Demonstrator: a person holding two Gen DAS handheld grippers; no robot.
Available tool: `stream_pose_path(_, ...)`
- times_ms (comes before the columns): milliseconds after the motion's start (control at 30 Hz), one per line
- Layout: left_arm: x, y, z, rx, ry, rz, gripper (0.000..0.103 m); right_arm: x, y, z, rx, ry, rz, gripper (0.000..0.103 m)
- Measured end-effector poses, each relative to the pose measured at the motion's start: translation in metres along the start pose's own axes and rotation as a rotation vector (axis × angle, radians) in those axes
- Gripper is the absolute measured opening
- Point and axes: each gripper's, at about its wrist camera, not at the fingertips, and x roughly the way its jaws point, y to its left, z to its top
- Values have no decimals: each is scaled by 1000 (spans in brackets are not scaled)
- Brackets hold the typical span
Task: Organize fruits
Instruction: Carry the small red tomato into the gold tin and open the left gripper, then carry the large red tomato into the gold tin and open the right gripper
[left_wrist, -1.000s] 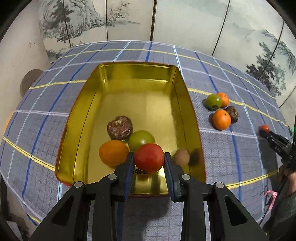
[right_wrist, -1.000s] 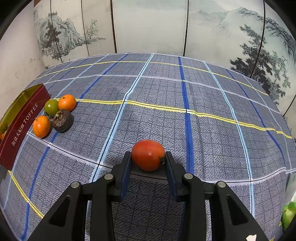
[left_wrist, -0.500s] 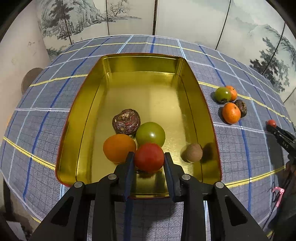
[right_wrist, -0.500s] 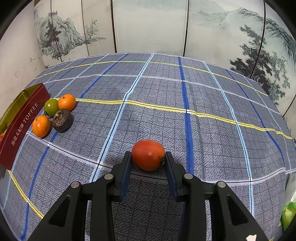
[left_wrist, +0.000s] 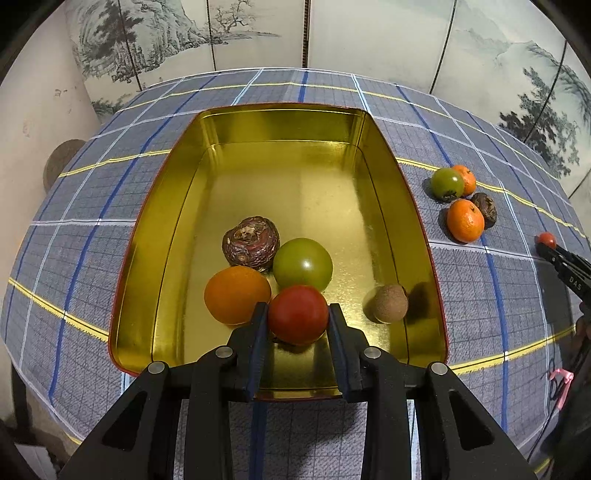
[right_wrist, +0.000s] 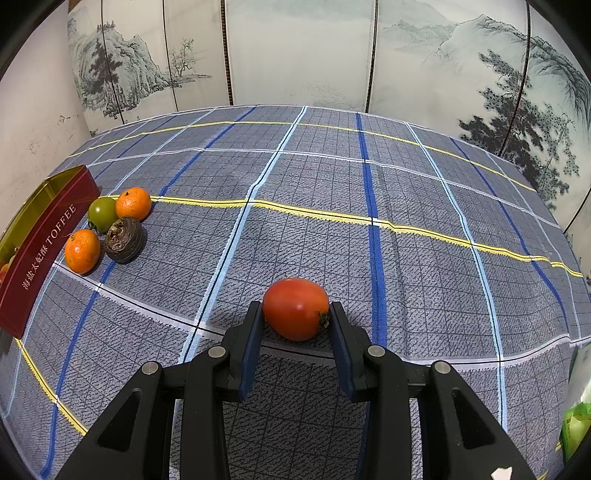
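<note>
My left gripper (left_wrist: 297, 317) is shut on a red tomato (left_wrist: 297, 314), held low inside the gold tin (left_wrist: 280, 125). In the tin lie an orange (left_wrist: 236, 294), a green tomato (left_wrist: 303, 264), a brown wrinkled fruit (left_wrist: 251, 242) and a small kiwi (left_wrist: 389, 303). My right gripper (right_wrist: 296, 314) is shut on another red tomato (right_wrist: 295, 308) just above the cloth. Right of the tin lie two mandarins (right_wrist: 82, 251) (right_wrist: 133, 204), a green tomato (right_wrist: 102, 214) and a brown fruit (right_wrist: 123, 239).
The tin's red side marked TOFFEE (right_wrist: 40, 251) is at the far left of the right wrist view. A plaid cloth (right_wrist: 369, 221) covers the table. A painted screen (right_wrist: 295, 51) stands behind. A green packet (right_wrist: 574, 428) sits at the lower right edge.
My left gripper has carried its red tomato forward and down into the tin, close to the other fruit. The right gripper and its tomato have not moved.
</note>
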Motion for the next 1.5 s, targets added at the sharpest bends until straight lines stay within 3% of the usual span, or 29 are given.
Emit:
stream_pose_path(533,-1,-2,0,6,-9,-7,39,-1,-3,-1,3,-1,-10,32)
stream_pose_path(667,-6,-1,1,-6,-34,-41,55,-3,0,-2,9,0,-19,32)
stream_pose_path(867,-25,7,2,-35,-118,-102,59,-22,16,6,9,-44,21,32)
stream_pose_path(1033,-43,21,3,-79,-181,-88,61,-37,50,19,-34,-79,104,32)
stream_pose_path(1200,-61,44,3,-138,-231,5,61,-49,102,27,-112,-91,210,32)
stream_pose_path(1500,-70,89,-11,-213,-233,112,61,-58,209,33,-273,-76,408,32)
